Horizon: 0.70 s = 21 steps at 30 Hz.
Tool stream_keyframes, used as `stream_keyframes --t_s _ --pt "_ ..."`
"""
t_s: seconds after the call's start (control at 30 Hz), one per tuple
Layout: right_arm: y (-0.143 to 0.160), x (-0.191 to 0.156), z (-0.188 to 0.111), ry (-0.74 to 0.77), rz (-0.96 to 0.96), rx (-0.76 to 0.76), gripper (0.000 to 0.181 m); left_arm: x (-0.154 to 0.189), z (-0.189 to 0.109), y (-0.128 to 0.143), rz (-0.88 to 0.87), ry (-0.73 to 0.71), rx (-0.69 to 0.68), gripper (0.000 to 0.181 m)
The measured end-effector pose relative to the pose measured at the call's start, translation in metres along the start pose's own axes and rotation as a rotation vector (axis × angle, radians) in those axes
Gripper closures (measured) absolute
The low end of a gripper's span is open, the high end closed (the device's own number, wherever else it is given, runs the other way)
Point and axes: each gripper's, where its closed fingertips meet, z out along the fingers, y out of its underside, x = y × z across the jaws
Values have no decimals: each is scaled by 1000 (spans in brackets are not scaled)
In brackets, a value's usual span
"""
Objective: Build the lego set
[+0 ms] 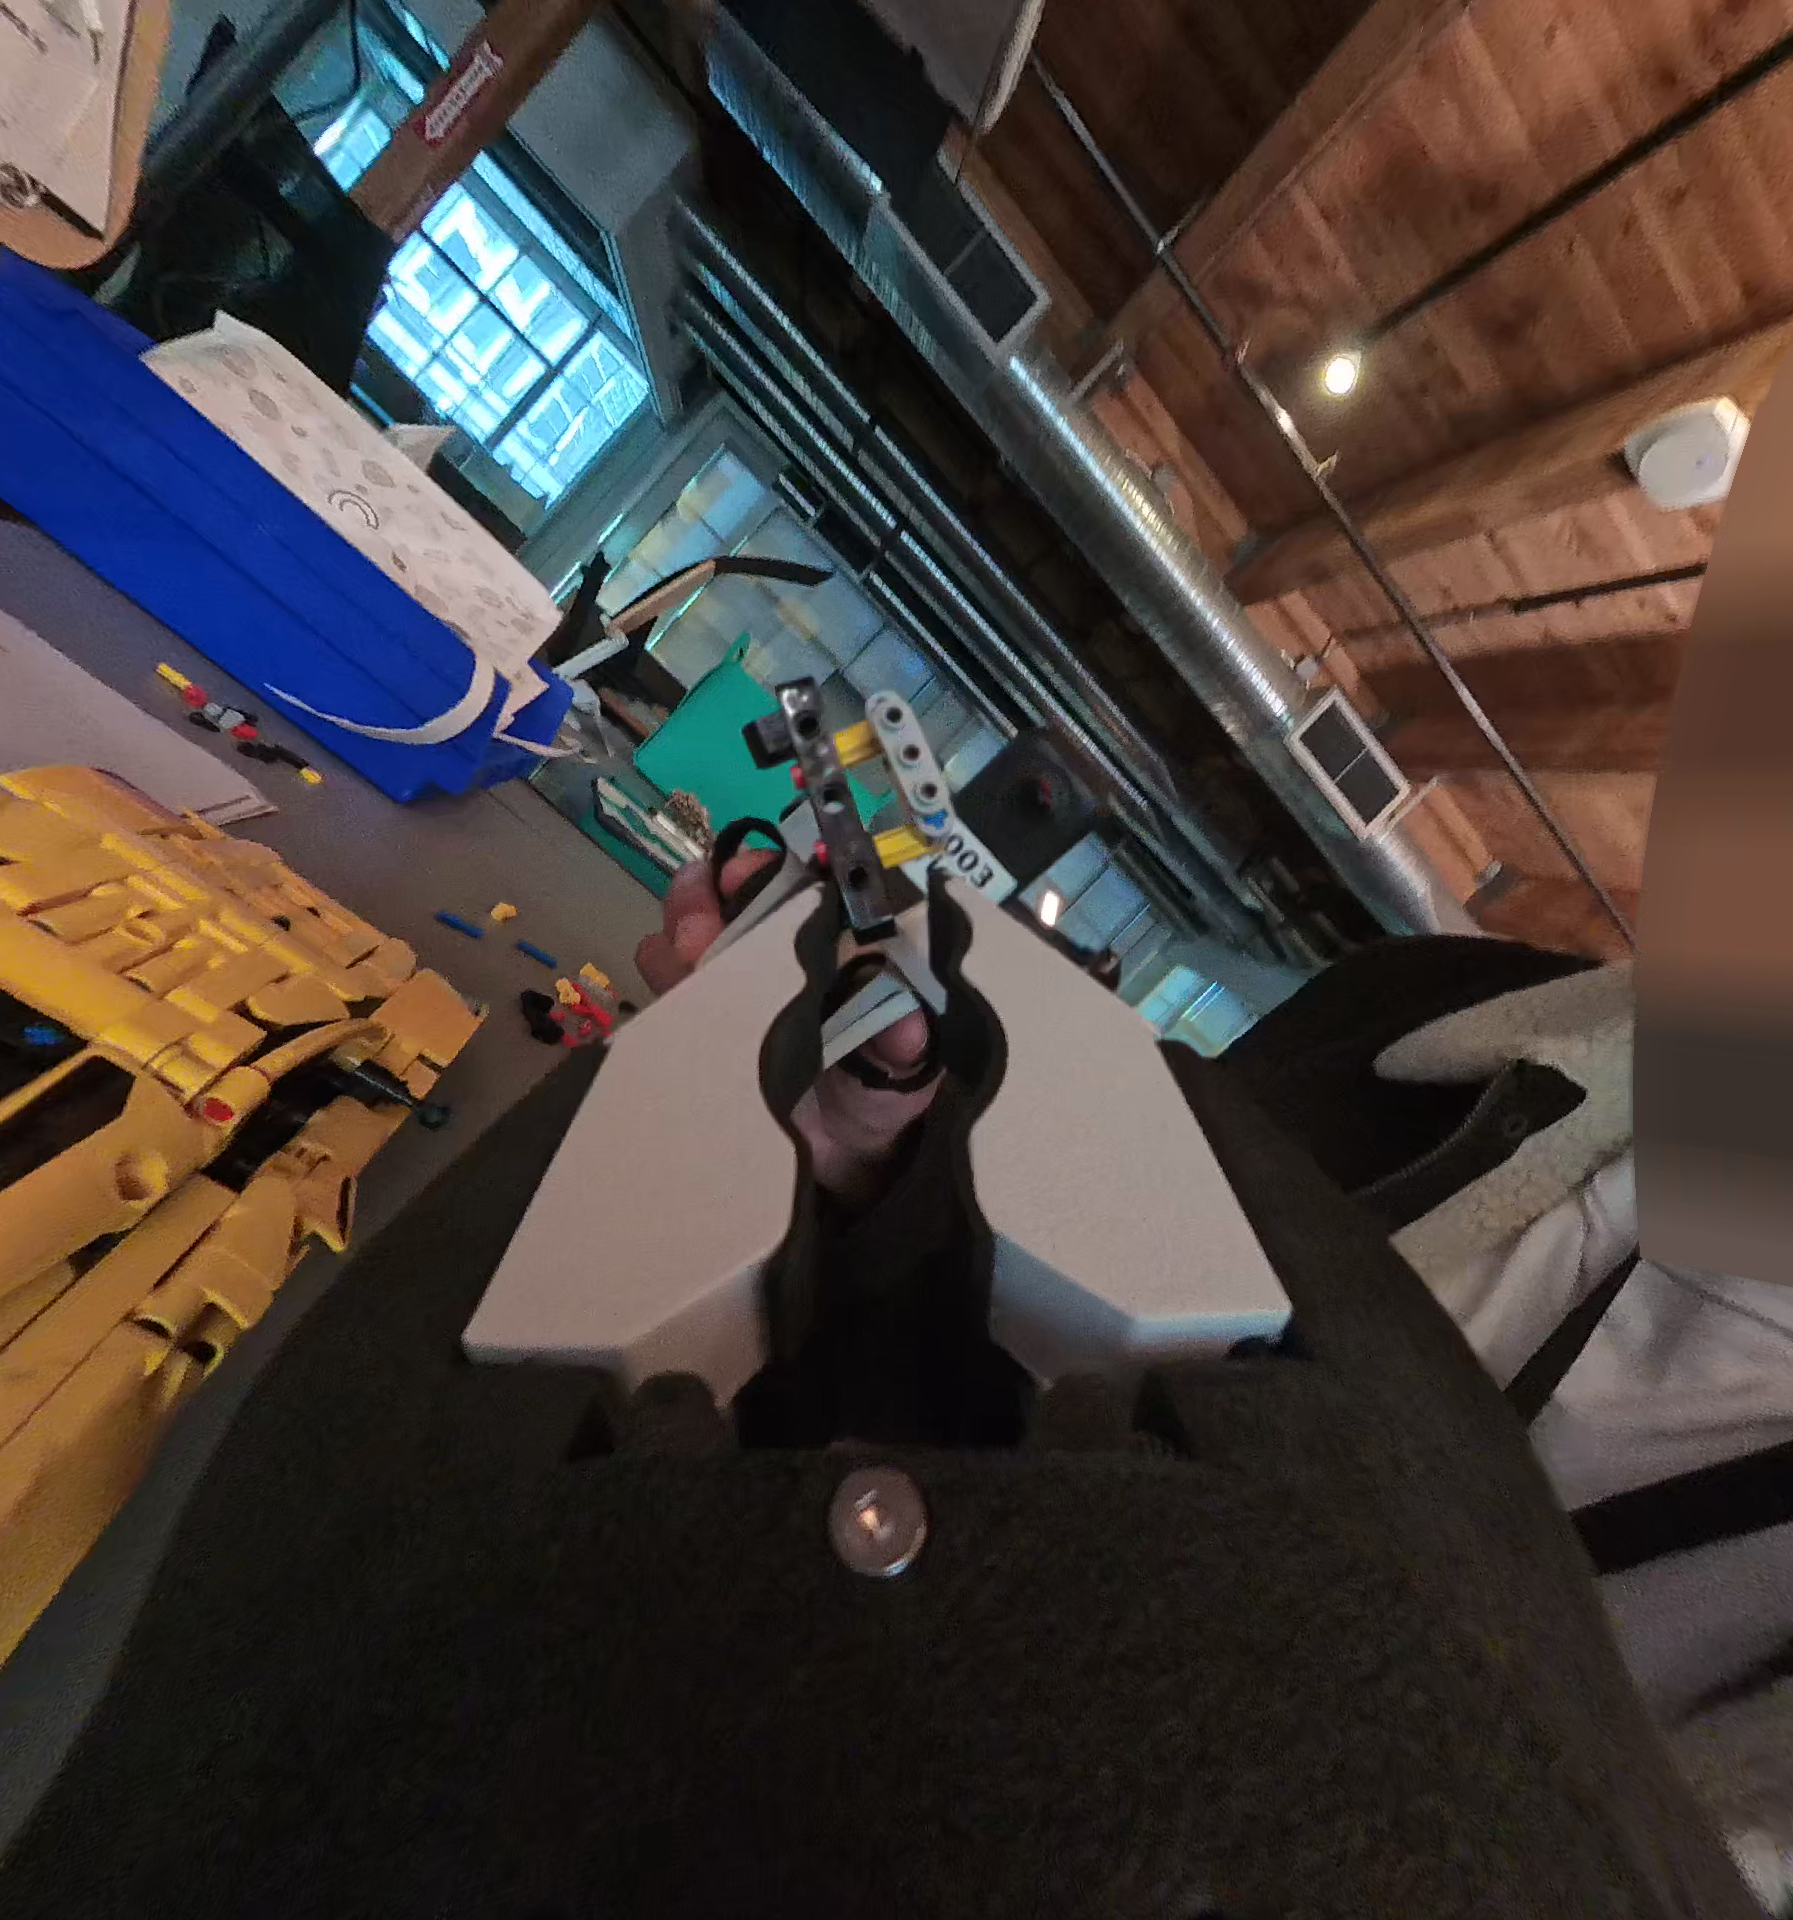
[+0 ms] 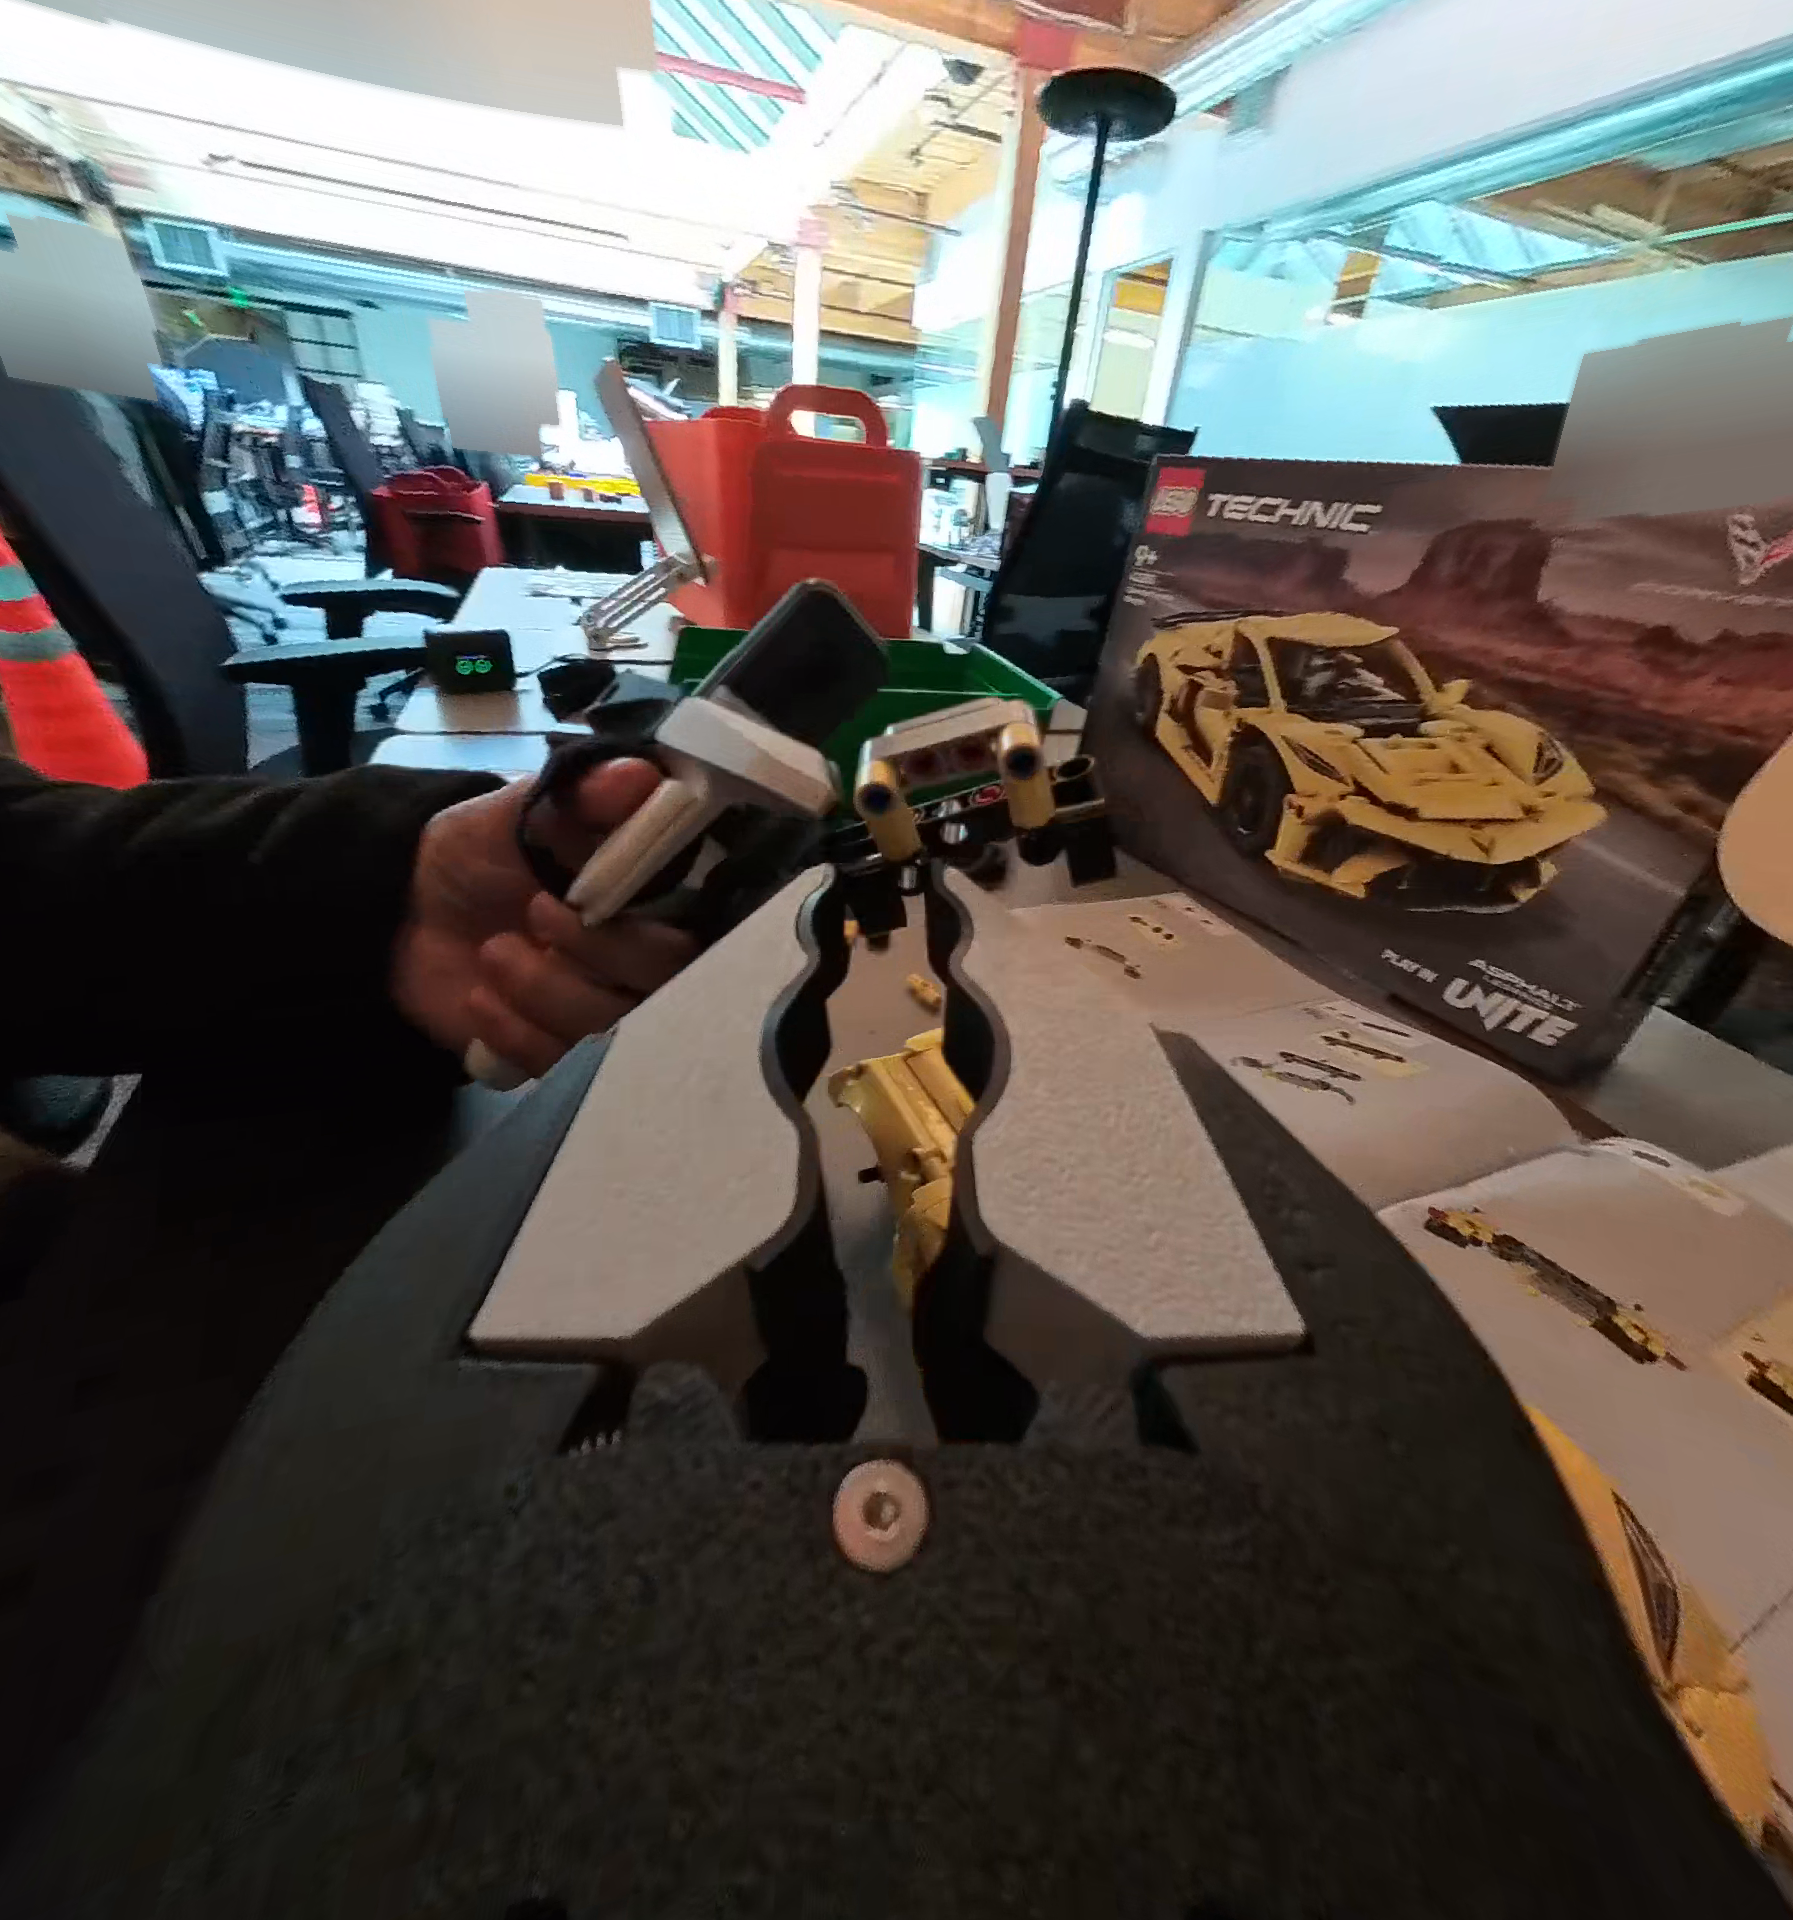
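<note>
The left gripper (image 1: 876, 914) is clamped on the lower end of a small lego assembly (image 1: 850, 800), held in the air above the counter (image 1: 435, 862). Its dark beam's long axis runs up and away from the fingers, with yellow pins sticking out to the right into a grey beam. The right gripper (image 2: 881, 894) pinches the same lego assembly (image 2: 949, 795) from below, its yellow pins pointing toward the camera. A yellow car model (image 1: 123, 1039) lies at left on the counter.
</note>
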Motion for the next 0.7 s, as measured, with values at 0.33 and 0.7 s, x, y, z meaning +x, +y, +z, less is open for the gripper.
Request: stream_keyframes --t_s 0.33,0.7 --pt "7 5 1 29 -5 -17 171 -10 -4 -5 72 -109 31 174" --pt "11 1 1 64 -230 -54 158 -10 -7 -3 15 -94 19 174"
